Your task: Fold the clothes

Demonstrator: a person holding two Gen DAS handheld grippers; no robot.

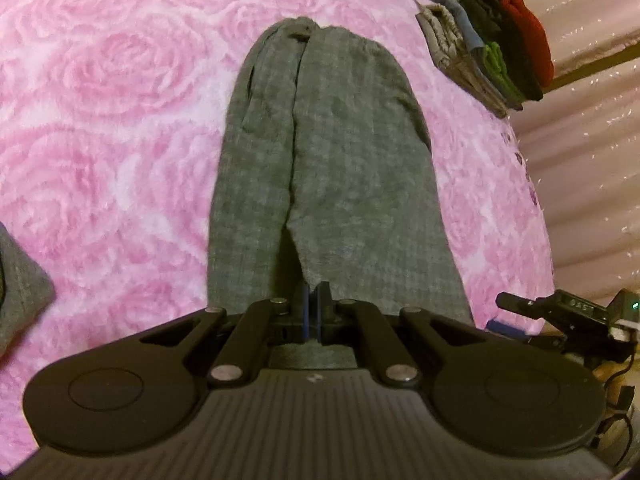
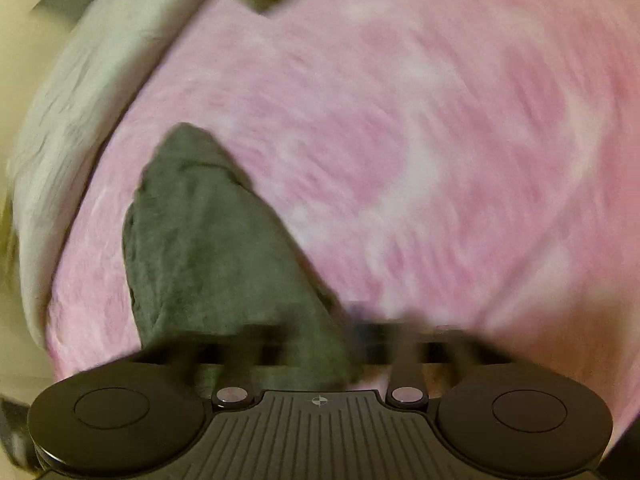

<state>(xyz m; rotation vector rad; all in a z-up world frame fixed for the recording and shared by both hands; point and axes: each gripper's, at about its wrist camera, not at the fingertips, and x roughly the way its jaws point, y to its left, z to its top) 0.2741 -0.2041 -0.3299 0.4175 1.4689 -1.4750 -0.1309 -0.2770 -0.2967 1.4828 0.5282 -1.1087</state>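
Observation:
A grey garment [image 1: 328, 168], folded lengthwise into a long strip, lies on a pink rose-patterned blanket [image 1: 120, 120]. My left gripper [image 1: 314, 300] is shut on the garment's near edge, with cloth pinched between the fingers. In the right wrist view the frame is motion-blurred; the grey garment [image 2: 208, 248] runs from the left-centre down under my right gripper [image 2: 360, 340]. Its fingers are smeared by blur, so I cannot tell how the jaws stand. The other gripper's body [image 1: 568, 320] shows at the right edge of the left wrist view.
A stack of folded clothes [image 1: 492, 48] in red, green, blue and beige stands at the blanket's far right edge. Another grey cloth piece [image 1: 20, 280] lies at the left edge. A pale sheet [image 2: 80, 120] borders the blanket in the right wrist view.

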